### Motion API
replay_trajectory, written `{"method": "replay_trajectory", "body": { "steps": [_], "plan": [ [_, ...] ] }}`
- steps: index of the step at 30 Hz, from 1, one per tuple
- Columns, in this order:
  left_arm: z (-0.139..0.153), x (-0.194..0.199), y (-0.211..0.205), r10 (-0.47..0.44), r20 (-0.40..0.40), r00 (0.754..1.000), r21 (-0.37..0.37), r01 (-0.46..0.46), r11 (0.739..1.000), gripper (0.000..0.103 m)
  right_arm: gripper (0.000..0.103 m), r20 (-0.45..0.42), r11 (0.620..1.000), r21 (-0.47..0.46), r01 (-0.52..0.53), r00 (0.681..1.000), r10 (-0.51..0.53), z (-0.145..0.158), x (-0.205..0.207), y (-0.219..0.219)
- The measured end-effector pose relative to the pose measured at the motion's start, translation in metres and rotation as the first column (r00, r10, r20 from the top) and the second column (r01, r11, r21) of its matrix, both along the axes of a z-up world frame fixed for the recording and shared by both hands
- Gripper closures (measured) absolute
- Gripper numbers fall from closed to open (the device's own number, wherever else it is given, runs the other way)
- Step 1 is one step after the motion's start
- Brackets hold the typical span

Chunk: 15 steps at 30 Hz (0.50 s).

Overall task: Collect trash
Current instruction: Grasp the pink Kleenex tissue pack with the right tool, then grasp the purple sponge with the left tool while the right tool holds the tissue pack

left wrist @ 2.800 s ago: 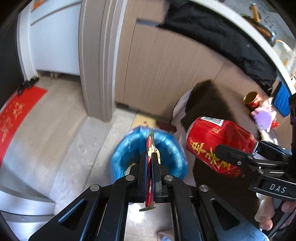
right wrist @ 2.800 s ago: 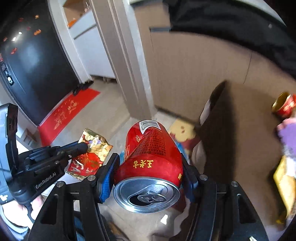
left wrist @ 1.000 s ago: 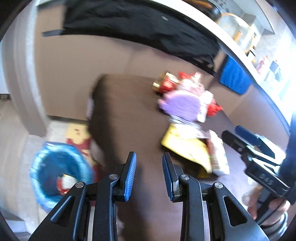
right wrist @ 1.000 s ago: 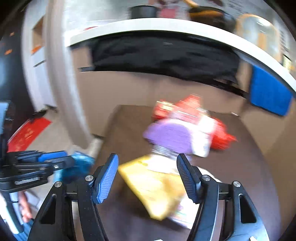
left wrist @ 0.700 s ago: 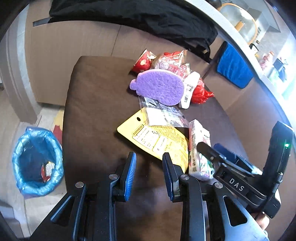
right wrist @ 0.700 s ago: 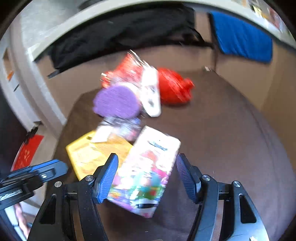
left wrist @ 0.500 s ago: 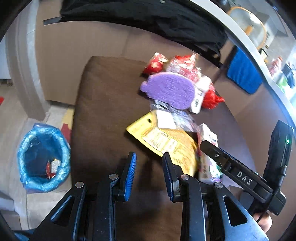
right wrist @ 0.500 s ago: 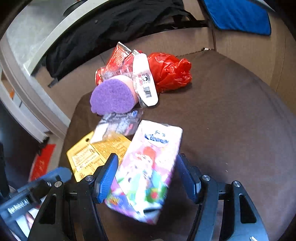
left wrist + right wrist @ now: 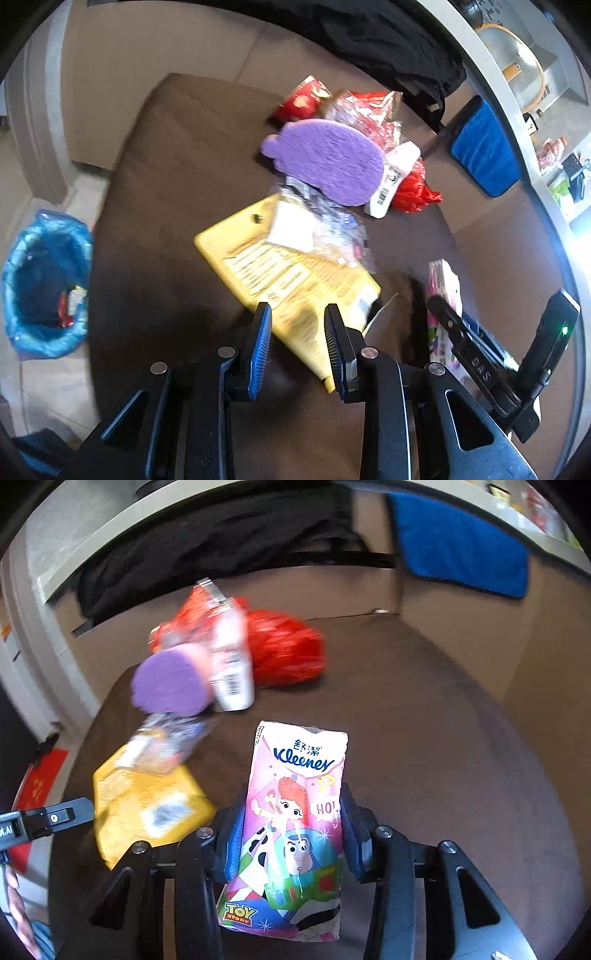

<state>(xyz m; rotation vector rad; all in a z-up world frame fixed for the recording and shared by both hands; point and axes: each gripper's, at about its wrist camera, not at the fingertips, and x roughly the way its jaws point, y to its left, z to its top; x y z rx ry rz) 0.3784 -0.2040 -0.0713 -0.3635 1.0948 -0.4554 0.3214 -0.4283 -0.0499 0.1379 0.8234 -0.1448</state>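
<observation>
Gripping tissue pack point(image 9: 295, 830) in right tongs point(image 9: 291, 834) | left tongs point(image 9: 297, 349) wide, straddling yellow packet point(image 9: 288, 277)

We are looking at a brown cushion point(image 9: 192, 155) against a tan backrest point(image 9: 159, 48), a black garment point(image 9: 207, 542) and blue cloth point(image 9: 458, 550) hanging over it; sunlight is streaming in.

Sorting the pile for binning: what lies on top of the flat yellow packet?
A crumpled clear plastic wrapper with a white card inside lies on the far end of the flat yellow packet. The purple foam shape overlaps that wrapper. Whatever is beneath them stays hidden.
</observation>
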Motion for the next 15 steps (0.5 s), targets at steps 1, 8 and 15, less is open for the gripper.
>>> {"method": "replay_trajectory", "body": {
  "steps": [1,8,15],
  "plan": [
    [-0.001,0.002,-0.004,0.012,0.001,1.000,0.009,-0.012,1.000,0.072,0.063,-0.006,1.000,0.016,0.019,1.000,-0.019,0.000,-0.003,-0.012],
    [0.001,-0.010,0.012,0.076,-0.066,0.995,-0.003,-0.077,0.997,0.072,0.062,-0.006,0.995,0.066,0.069,0.998,-0.069,-0.005,-0.023,-0.044],
    [-0.012,-0.011,0.015,0.077,-0.138,0.987,-0.065,-0.087,0.994,0.068,0.062,0.003,0.996,0.075,0.056,0.998,-0.057,-0.010,-0.010,-0.044]
  ]
}}
